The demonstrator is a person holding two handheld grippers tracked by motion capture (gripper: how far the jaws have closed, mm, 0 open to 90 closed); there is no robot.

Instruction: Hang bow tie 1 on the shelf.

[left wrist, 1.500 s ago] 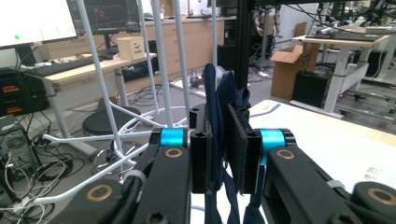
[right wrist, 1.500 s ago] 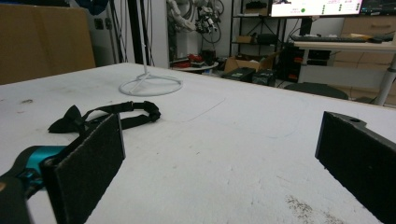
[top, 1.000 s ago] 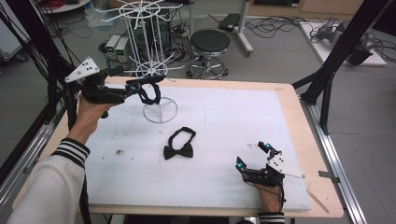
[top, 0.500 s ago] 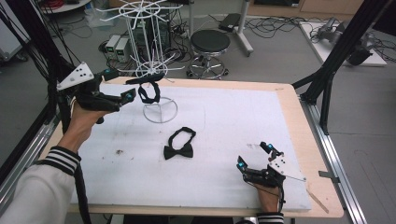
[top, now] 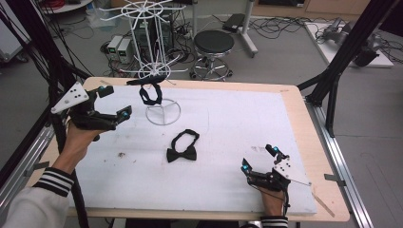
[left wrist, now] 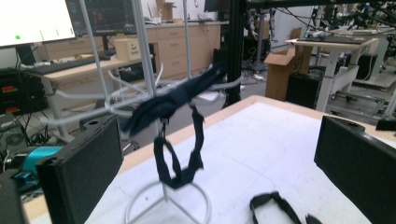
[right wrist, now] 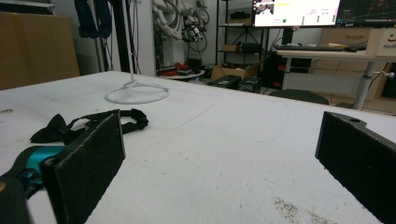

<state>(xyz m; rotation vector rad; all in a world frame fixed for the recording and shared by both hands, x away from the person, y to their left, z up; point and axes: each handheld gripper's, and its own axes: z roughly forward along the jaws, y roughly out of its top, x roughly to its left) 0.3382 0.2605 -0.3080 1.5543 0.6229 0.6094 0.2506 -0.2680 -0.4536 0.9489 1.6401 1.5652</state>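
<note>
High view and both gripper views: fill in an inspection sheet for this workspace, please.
Surface: white mat on a wooden table; small dark specks near its left part.
Job's things: one bow tie hangs on the white wire rack; a second bow tie lies flat on the mat.
Clutter: nothing seen.
Grippers: left gripper open, empty, raised beside the rack; right gripper open, empty, low over the mat.
Cables: one trails from the right gripper; loose cables on the floor behind.
Surroundings: stool, black frame struts, desks and monitors.
</note>
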